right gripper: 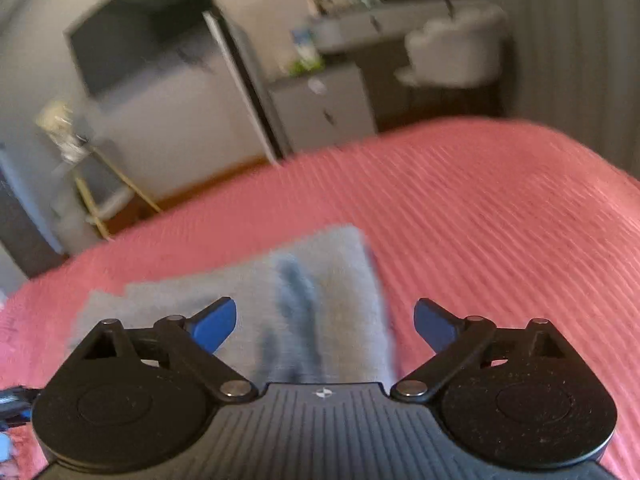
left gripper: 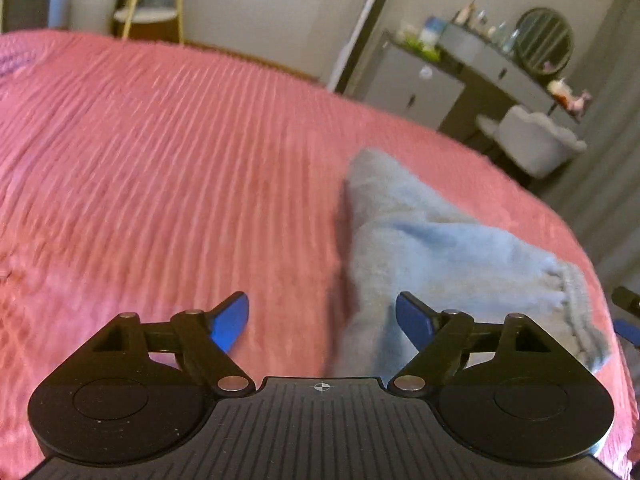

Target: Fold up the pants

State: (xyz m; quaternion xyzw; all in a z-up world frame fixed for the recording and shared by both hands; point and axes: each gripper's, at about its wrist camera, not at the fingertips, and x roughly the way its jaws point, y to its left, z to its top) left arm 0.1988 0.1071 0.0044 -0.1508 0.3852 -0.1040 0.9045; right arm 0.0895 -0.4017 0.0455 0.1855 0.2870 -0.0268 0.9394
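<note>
Both tools are up off the bed, tipped downward, and neither has hold of anything. The left tool (left gripper: 322, 322) has its jaws spread wide, blue fingertips (left gripper: 230, 322) far apart with nothing between them. Beneath it is mostly bare pink ribbed bedspread (left gripper: 160, 168), and the pants (left gripper: 432, 256) lie a little to its right. They are a soft, fuzzy light-blue pair, bundled into a rough folded heap on the bedspread, with a ribbed elastic band (left gripper: 580, 312) showing at the near right end. At the far right edge of that view a bit of dark and blue hardware, apparently the other tool, pokes in.

The right tool (right gripper: 325, 326) is likewise wide open and empty. In its view the pants (right gripper: 320, 288) sit straight ahead and below, spreading off to the left, and a darker crease runs down the middle of the pile. The pads look clear of the cloth, though the picture is smeared.

Beyond the foot of the bed stand a grey dresser (left gripper: 416, 88) cluttered with small bottles, a round mirror (left gripper: 544, 40) and a pale tufted chair (left gripper: 536, 140). A dark wall-mounted screen (right gripper: 136, 36) hangs above a gold-legged side table (right gripper: 100, 196).
</note>
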